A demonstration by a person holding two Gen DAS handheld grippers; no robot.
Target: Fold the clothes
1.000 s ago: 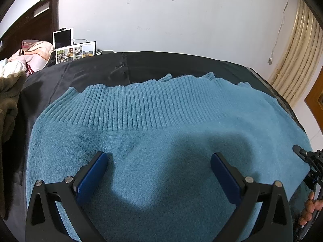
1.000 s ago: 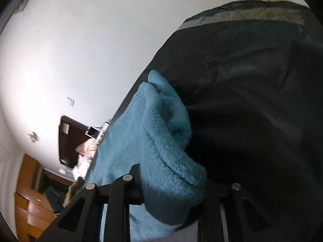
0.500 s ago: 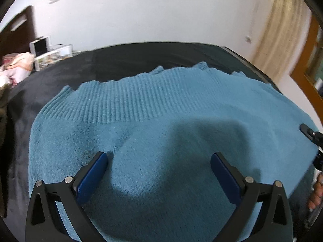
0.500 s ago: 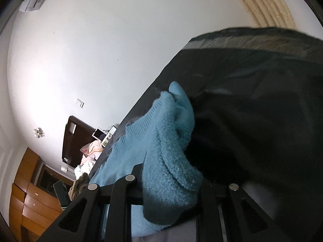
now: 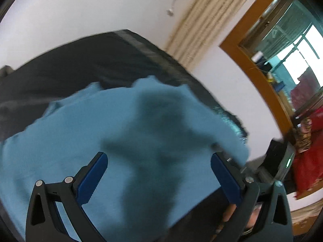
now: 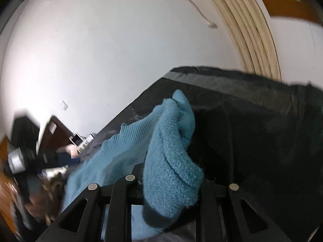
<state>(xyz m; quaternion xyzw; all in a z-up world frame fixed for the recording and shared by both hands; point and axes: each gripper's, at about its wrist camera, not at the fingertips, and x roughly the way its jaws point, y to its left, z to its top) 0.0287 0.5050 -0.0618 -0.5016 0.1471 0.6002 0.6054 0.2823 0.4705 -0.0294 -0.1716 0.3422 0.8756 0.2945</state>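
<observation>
**Right claw holds the sweater's edge, left claw wide over the body**

The blue sweater (image 5: 113, 133) lies spread on the dark cloth-covered surface (image 5: 84, 64). We have a bunched fold of it clamped in our right gripper (image 6: 171, 181), jaws closed tight on the knit, at its right edge. Our left gripper (image 5: 157, 179) hangs above the mid-body, jaws spread wide, gripping nothing. The ribbed band (image 6: 129, 133) runs away from the right claw, so the garment stretches leftward from it; the right one is the nearer.

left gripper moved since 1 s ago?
Yes. The left gripper, jaws apart, has swung toward the right: the curtain and wood-framed window, earlier at the view's right edge, now fill its right side, above the teal sweater.
</observation>
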